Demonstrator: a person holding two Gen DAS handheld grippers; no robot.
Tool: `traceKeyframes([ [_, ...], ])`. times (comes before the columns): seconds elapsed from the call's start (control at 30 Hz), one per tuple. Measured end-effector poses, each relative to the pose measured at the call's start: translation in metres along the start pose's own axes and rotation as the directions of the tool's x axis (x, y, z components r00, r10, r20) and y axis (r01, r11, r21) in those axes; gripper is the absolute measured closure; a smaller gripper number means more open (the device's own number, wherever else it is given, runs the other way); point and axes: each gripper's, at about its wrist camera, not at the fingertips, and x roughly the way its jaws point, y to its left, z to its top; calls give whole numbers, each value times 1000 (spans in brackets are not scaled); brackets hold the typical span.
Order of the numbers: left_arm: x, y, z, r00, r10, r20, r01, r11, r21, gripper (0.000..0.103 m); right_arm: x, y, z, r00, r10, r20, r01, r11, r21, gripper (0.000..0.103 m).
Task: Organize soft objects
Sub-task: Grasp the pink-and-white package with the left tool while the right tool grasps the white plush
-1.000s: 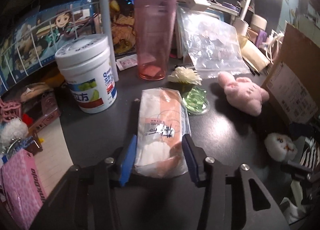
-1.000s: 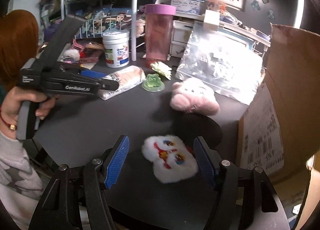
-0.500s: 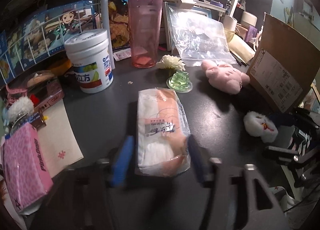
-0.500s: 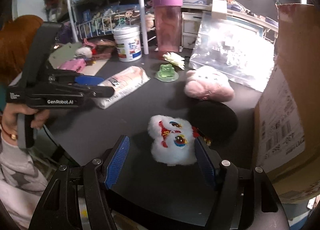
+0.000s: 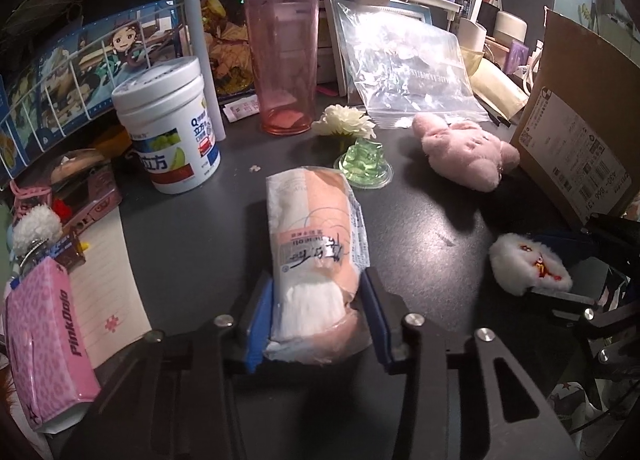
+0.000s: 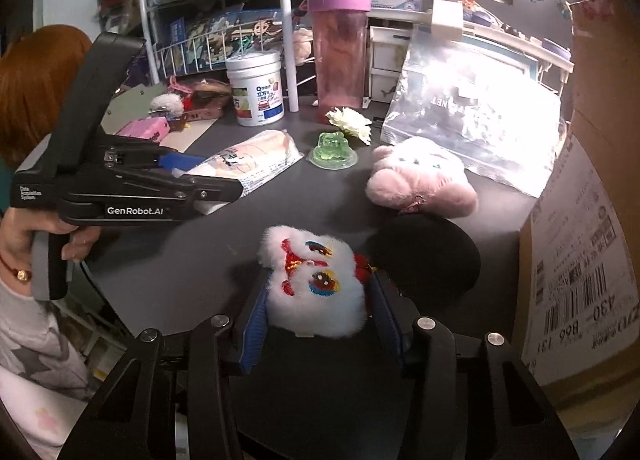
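Observation:
A soft packet point(image 5: 316, 227) in clear wrap, white and peach inside, lies lengthwise on the dark table point(image 5: 192, 244). My left gripper point(image 5: 316, 316) is closing on its near end, with both blue pads against the wrap. From the right wrist view the same packet point(image 6: 256, 159) pokes out past the left tool, which a hand holds. My right gripper point(image 6: 320, 312) is closing on a white fluffy plush point(image 6: 316, 284) with an embroidered face, its pads touching the fur on both sides. A pink plush point(image 6: 420, 179) lies further back, untouched.
A cardboard box point(image 6: 580, 260) stands at the right. A white tub point(image 5: 172, 131), a pink tumbler point(image 5: 280, 55), a white flower point(image 5: 344, 125), a green jelly figure point(image 5: 362, 159) and a clear zip bag point(image 5: 408, 71) crowd the back. A black round pad point(image 6: 424, 256) lies beside the white plush.
The left jaws spread wide off the packet, then came back in against it. The right jaws narrowed from well apart onto the white plush, which now sits deeper between them.

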Motion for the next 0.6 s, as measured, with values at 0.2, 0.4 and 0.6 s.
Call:
traceKeyframes([
  [0.2,-4,1,-1,1000,-4,9,4,1000,-4,74,-2,2,3,1000,14,19,-14,1000,-21,75],
  [0.4,-12,5,-5,1000,-9,26,10,1000,-14,77,-5,4,5,999,33,40,-32,999,-24,76],
  [0.6,-10,6,-7,1000,-14,16,15,1000,-23,75,-2,1,7,999,34,25,-34,999,-15,64],
])
